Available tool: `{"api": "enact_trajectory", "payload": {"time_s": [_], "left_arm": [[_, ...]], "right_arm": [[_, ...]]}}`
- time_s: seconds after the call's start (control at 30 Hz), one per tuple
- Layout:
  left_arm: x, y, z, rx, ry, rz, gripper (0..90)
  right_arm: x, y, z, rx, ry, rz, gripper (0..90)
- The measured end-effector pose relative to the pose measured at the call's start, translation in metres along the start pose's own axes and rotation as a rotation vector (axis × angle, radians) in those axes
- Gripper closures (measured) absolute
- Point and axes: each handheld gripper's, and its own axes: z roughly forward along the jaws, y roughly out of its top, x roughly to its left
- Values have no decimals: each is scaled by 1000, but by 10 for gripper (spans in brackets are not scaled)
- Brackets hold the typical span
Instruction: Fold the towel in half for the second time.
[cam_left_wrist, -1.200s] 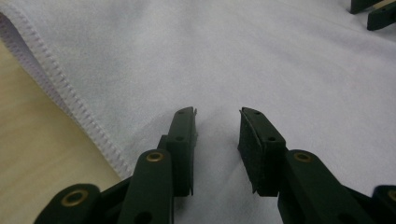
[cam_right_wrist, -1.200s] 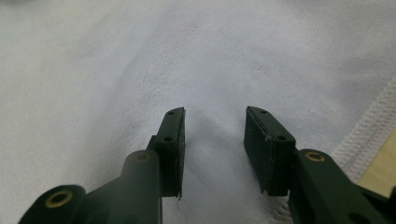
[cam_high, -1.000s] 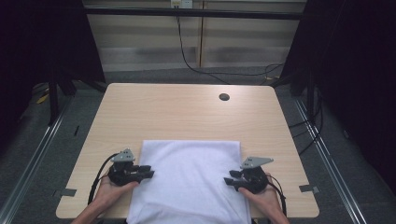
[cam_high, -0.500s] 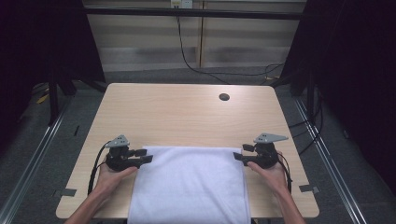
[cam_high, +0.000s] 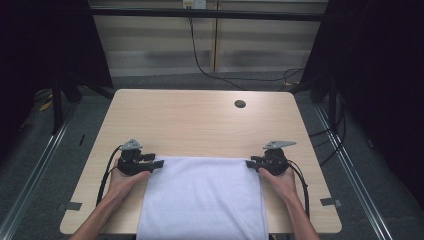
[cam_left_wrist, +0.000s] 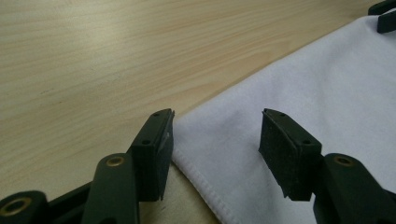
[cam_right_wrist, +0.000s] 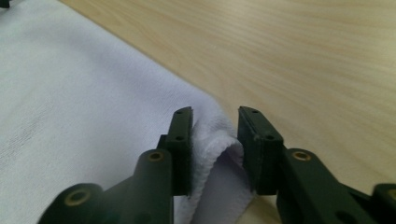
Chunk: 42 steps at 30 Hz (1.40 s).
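The white towel (cam_high: 202, 197) lies on the table's (cam_high: 200, 125) near half. The left claw (cam_left_wrist: 215, 140), just opened, straddles its far corner untouched; the right claw (cam_right_wrist: 215, 140), just closing, bunches the other corner. An uneven grab could skew the fold.

A light wooden bench (cam_high: 200, 125) with rounded corners bears a small dark round hole (cam_high: 240, 104) near its far edge; black cables (cam_high: 205, 65) trail across the grey floor (cam_high: 45, 165) beyond.
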Motion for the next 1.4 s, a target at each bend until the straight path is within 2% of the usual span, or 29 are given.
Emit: {"api": "enact_trajectory", "payload": {"time_s": [0.03,0.07,0.1,0.2,0.23,0.27,0.33,0.37,0.43,0.47,0.5,0.57,0.6,0.63,0.7,0.77,0.8,0.93,0.97,1.1,1.13,1.17,1.23,1.27,1.4], "left_arm": [[-2,-1,2,10,-23,19,533],[-2,-1,3,22,-33,24,577],[-3,-1,2,30,-22,35,626],[1,-2,-1,31,-36,18,857],[4,-1,-3,18,-42,6,887],[6,0,-5,-5,-59,-16,893],[10,3,-10,-45,-64,-32,897],[12,6,-11,-48,-74,-48,898],[14,11,-12,-60,-61,-43,900],[16,21,-16,-99,-61,-49,900],[15,27,-18,-126,-50,-40,900],[14,33,-20,-133,-57,-42,900],[13,45,-24,-138,-44,-7,900],[13,45,-24,-138,-44,-7,900],[13,62,-33,-169,-52,8,900],[13,68,-36,-185,-56,5,900],[12,77,-41,-222,-69,-6,900],[13,95,-46,-243,-60,4,900],[13,95,-46,-243,-60,4,900],[13,116,-57,-300,-53,23,900],[13,116,-57,-300,-53,23,900],[13,122,-62,-325,-41,27,900],[13,124,-64,-333,-50,27,900],[9,126,-68,-334,-45,54,900],[2,117,-73,-337,-64,76,900]], "right_arm": [[2,0,-1,11,26,6,737],[3,0,-1,11,30,4,768],[5,0,-1,15,33,1,785],[7,1,-2,10,36,2,838],[6,2,-4,-2,38,2,843],[5,3,-7,-17,40,9,846],[2,8,-14,-60,56,23,848],[1,11,-17,-73,50,28,849],[-2,14,-18,-83,48,28,850],[-4,22,-22,-95,35,21,850],[-4,26,-25,-111,28,19,850],[-4,32,-28,-126,29,20,850],[-5,43,-34,-153,15,10,850],[-5,43,-34,-153,15,10,850],[-8,58,-42,-182,11,4,851],[-9,62,-44,-191,11,7,851],[-11,70,-48,-209,7,4,852],[-13,88,-54,-219,-14,-6,852],[-13,88,-54,-219,-14,-6,852],[-14,112,-64,-253,-35,-20,853],[-13,115,-65,-258,-41,-25,854],[-13,118,-66,-262,-41,-24,854],[-13,121,-67,-269,-39,-27,853],[-10,126,-70,-289,-39,-36,854],[-2,127,-80,-314,-17,-62,854]]}}
